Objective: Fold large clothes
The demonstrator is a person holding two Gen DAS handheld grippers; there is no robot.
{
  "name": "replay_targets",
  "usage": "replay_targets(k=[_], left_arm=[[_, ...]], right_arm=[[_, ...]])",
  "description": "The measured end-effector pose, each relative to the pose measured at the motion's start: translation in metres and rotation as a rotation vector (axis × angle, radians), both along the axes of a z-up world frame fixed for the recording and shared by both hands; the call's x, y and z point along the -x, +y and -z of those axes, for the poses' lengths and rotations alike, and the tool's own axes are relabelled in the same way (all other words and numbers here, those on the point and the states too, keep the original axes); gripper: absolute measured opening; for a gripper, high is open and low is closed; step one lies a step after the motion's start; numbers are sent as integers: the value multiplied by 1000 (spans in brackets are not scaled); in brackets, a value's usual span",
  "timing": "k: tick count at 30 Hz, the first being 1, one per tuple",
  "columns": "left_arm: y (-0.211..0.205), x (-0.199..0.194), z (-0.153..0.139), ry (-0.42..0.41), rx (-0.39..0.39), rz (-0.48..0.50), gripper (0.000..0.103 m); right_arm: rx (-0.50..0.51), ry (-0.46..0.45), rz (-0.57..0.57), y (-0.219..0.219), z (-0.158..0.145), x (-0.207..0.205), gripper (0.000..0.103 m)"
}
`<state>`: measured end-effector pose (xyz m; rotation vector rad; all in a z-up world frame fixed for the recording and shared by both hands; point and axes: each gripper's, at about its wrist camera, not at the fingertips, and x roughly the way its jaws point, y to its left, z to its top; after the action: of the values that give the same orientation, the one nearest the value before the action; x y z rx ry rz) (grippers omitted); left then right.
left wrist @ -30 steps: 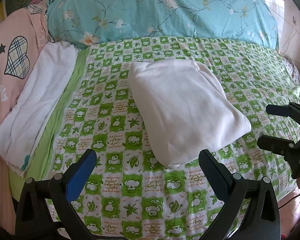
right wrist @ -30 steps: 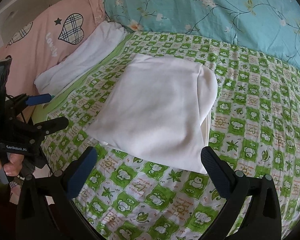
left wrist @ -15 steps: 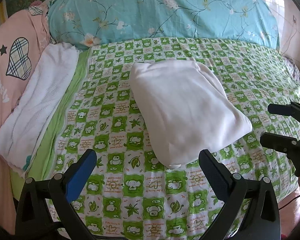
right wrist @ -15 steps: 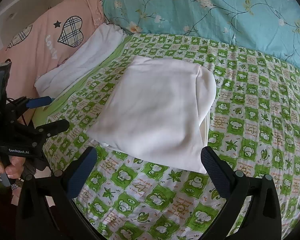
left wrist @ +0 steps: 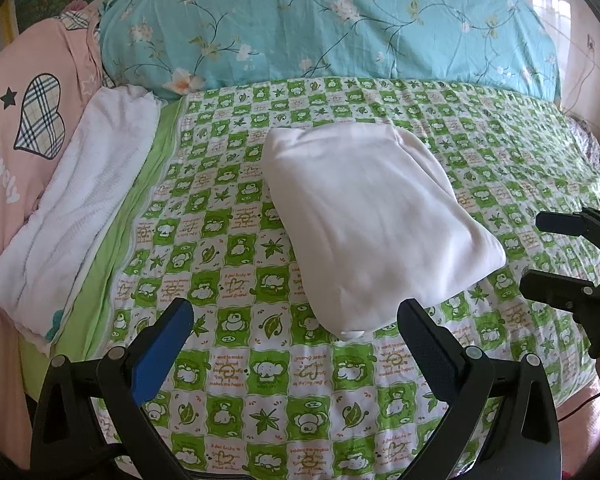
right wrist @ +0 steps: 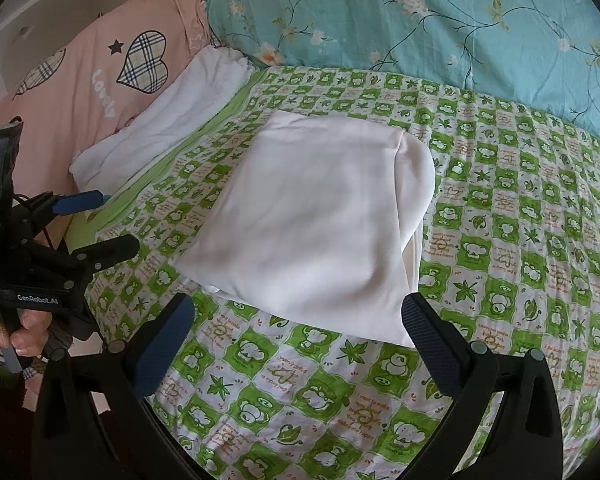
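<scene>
A white garment (left wrist: 372,216) lies folded into a compact rectangle on the green patterned bedsheet (left wrist: 228,264); it also shows in the right wrist view (right wrist: 312,224). My left gripper (left wrist: 296,320) is open and empty, held above the sheet short of the garment's near corner. My right gripper (right wrist: 296,316) is open and empty, just in front of the garment's near edge. Each gripper shows in the other's view: the right one (left wrist: 540,252) at the right edge, the left one (right wrist: 108,224) at the left.
A rolled white towel (left wrist: 80,200) lies along the left of the sheet beside a pink pillow (left wrist: 16,120). A blue floral quilt (left wrist: 320,24) is piled at the back. The bed's near edge runs under the grippers.
Both grippers have drawn back slightly and stay open. The folded garment has not moved.
</scene>
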<state>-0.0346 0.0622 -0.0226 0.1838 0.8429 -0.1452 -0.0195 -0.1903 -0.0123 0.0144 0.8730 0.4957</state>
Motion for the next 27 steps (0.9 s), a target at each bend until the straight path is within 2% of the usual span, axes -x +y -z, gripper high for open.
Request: replay_targets(k=[27], left_arm=[[-1,-2,1,-2,20,-21,102]], right_arm=[[-5,-16,3,0,-3,-4,103]])
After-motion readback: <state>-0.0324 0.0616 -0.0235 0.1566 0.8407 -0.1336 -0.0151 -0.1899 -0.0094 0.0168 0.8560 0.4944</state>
